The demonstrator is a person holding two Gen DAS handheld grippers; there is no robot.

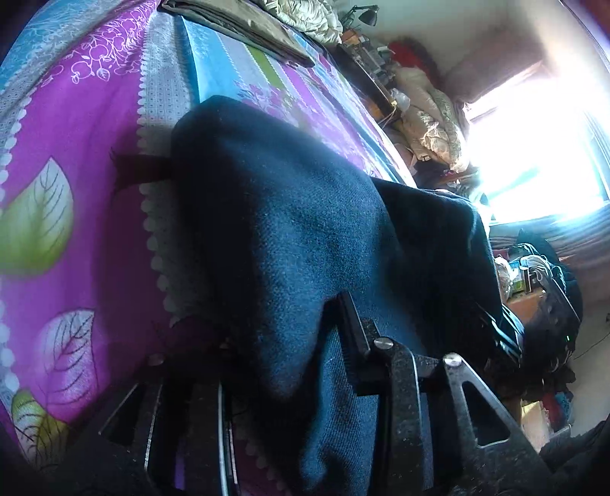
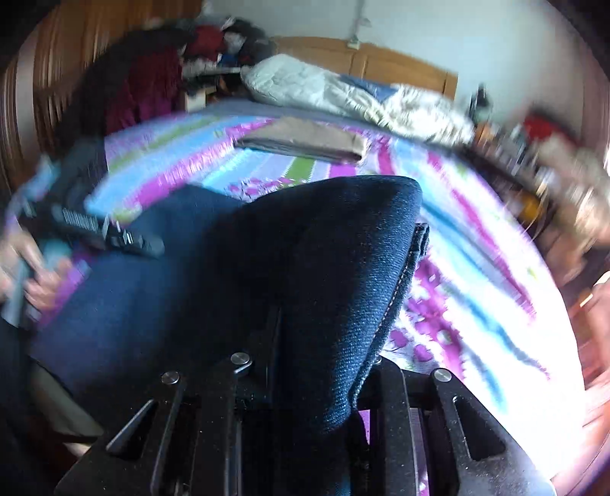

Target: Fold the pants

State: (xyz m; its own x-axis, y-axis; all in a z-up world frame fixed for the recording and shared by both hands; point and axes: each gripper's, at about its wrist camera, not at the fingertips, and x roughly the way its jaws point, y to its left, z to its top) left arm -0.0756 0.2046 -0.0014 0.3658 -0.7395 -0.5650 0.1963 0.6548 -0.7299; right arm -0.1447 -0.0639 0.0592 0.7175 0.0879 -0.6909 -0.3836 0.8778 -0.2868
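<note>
Bed with purple, blue and green floral sheet. Wooden headboard against pale wall. Rumpled quilt at the head. Blown-out bright window. Black desk lamp by cluttered side shelf.

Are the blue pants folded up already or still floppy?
Still floppy: the pants hang in loose drapes from the left gripper and right gripper above the bedsheet.
</note>
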